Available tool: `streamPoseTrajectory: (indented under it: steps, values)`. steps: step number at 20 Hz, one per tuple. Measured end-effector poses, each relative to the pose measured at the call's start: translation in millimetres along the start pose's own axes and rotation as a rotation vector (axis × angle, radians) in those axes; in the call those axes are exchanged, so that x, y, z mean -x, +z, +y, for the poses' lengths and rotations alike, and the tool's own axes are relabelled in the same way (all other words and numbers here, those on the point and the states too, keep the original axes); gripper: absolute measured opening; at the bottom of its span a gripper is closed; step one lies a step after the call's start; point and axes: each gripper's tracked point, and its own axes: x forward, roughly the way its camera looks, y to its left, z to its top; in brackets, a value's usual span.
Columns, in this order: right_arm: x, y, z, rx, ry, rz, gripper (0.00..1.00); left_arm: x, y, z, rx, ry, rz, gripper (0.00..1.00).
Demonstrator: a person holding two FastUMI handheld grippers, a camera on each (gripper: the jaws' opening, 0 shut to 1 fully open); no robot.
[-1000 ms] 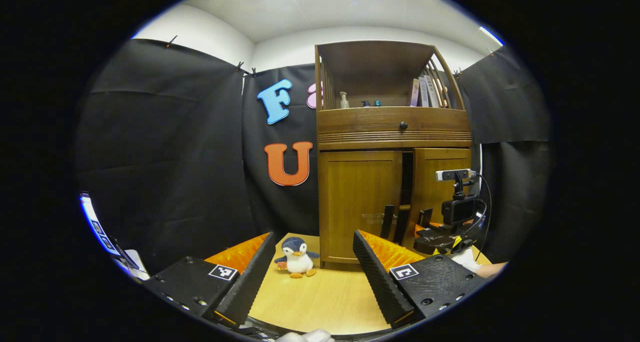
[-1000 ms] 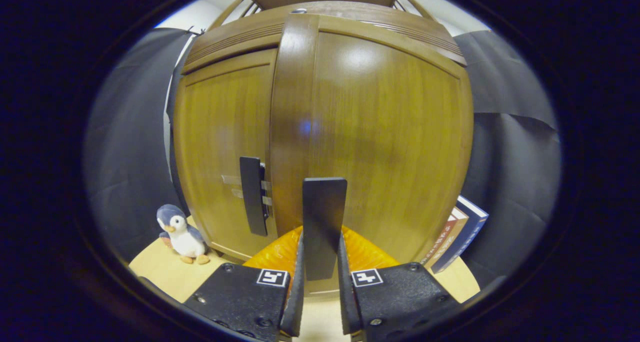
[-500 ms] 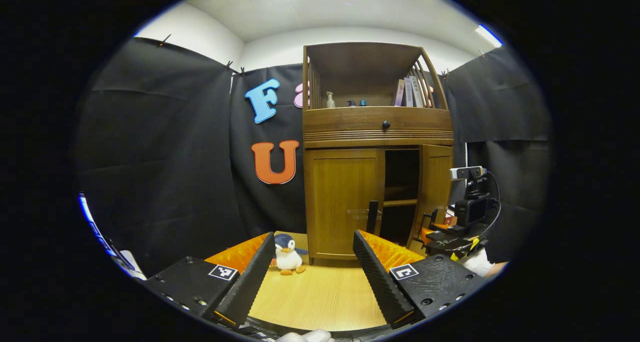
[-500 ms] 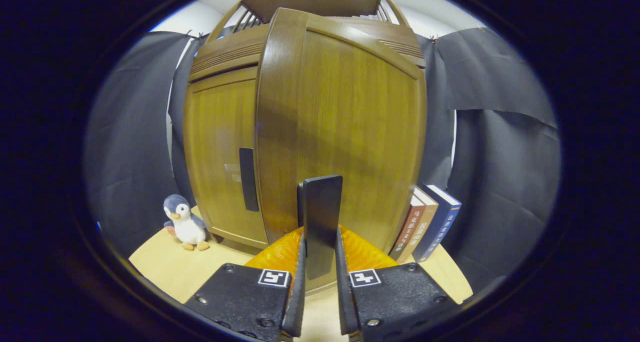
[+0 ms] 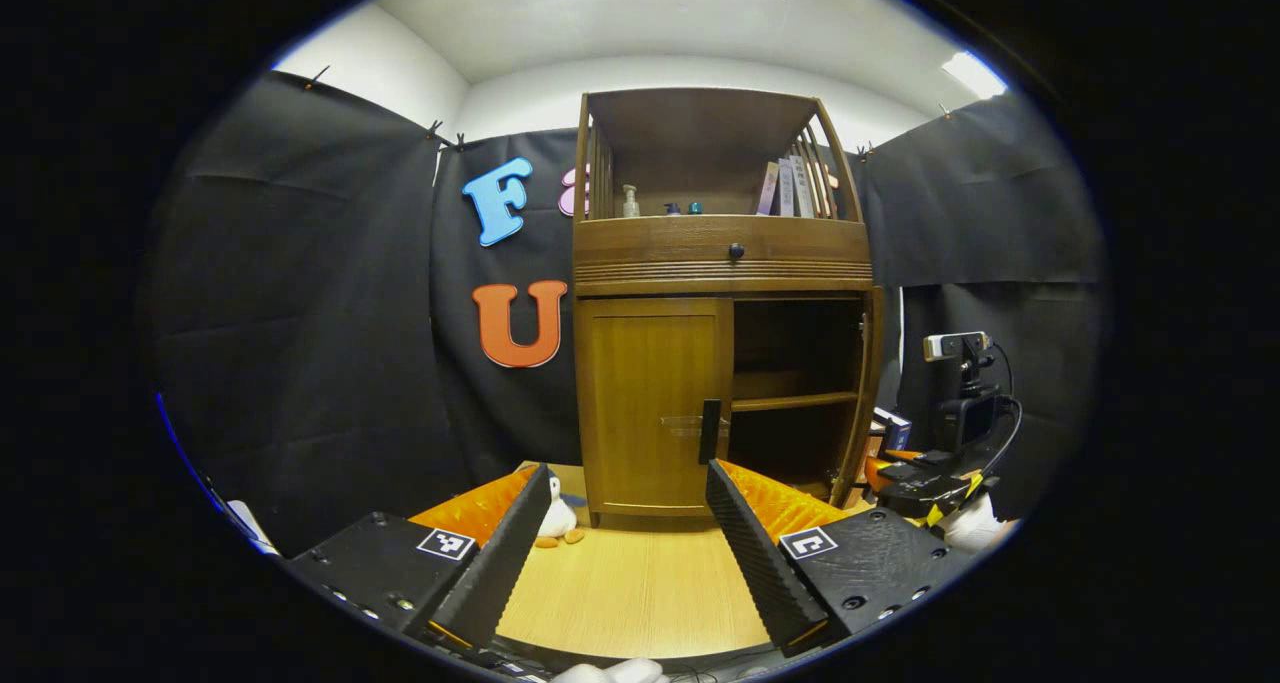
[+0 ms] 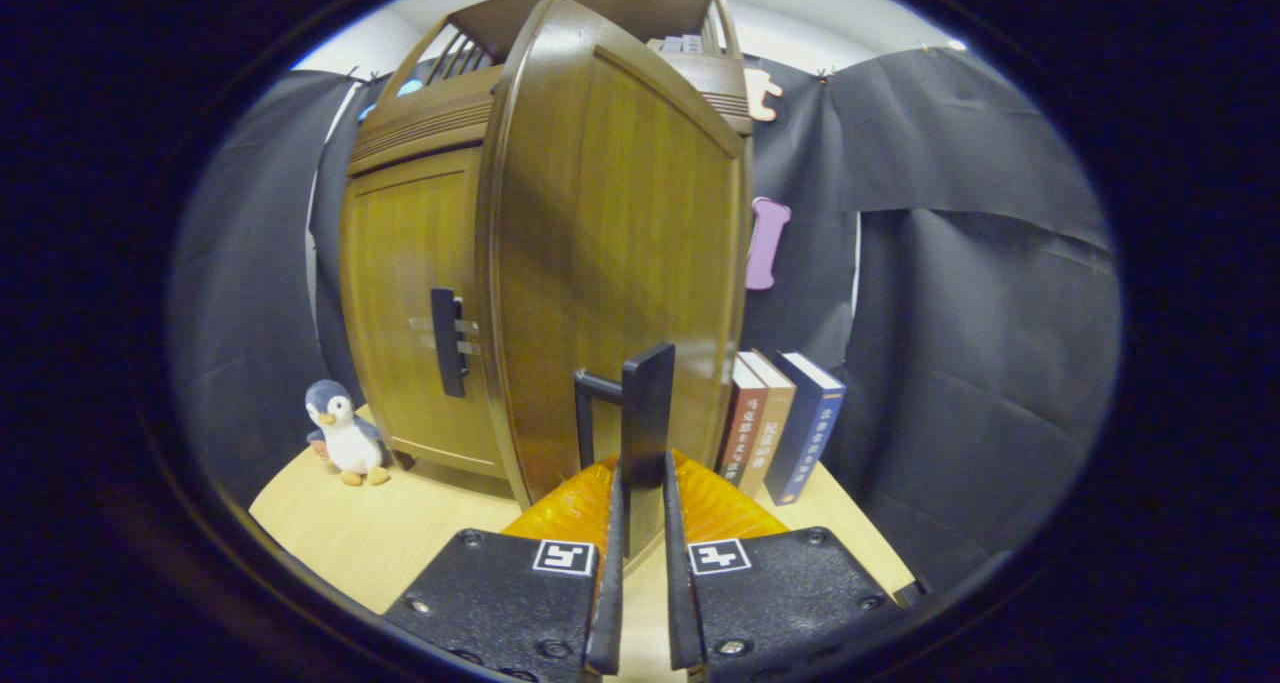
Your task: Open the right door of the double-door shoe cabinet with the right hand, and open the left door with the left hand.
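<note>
Shoe cabinet: right door swung open, lower shelf bare; books in top cubby. Right claw clenched on the right door's handle; left claw released, off the closed left door.

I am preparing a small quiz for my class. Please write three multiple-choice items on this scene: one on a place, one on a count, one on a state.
1. Where does the small plush penguin stand?
A. beside the closed left door
B. on the top shelf
C. inside the cabinet

2. How many upright books stand beside the brown wooden shoe cabinet?
A. one
B. three
C. six

3. What state is the right door in?
A. shut
B. swung open
C. removed

Answers: 1 A, it sits on the table by that door. 2 B, three spines show. 3 B, the right gripper has its jaws shut on the dark door handle.
</note>
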Motion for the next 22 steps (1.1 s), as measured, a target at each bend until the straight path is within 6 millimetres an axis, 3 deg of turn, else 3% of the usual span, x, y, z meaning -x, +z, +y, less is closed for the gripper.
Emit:
streamPoseTrajectory:
  steps: [4, 5, 7, 12, 22]
  values:
    - [6.5, 5.8, -57.5, -0.041, -0.082, -0.009, 0.13, -1.9, 0.3, -20.7, -0.001, -0.044, 0.002, 0.95]
    - [7.2, 5.3, -61.6, -0.054, -0.066, -0.010, 0.05, -1.0, 1.1, -26.1, -0.002, -0.054, 0.001, 0.95]
    - [6.0, 4.6, -71.3, -0.029, -0.044, -0.017, 0.02, -2.2, 2.4, -36.0, -0.013, -0.064, -0.003, 0.95]
    - [6.5, 6.8, -81.2, -0.005, 0.011, -0.020, 0.05, -7.5, 7.5, -60.4, -0.022, -0.043, -0.002, 0.95]
    - [1.1, 9.1, -125.0, 0.035, 0.176, -0.008, 0.04, -8.2, 7.4, -104.5, -0.008, 0.055, 0.016, 0.95]
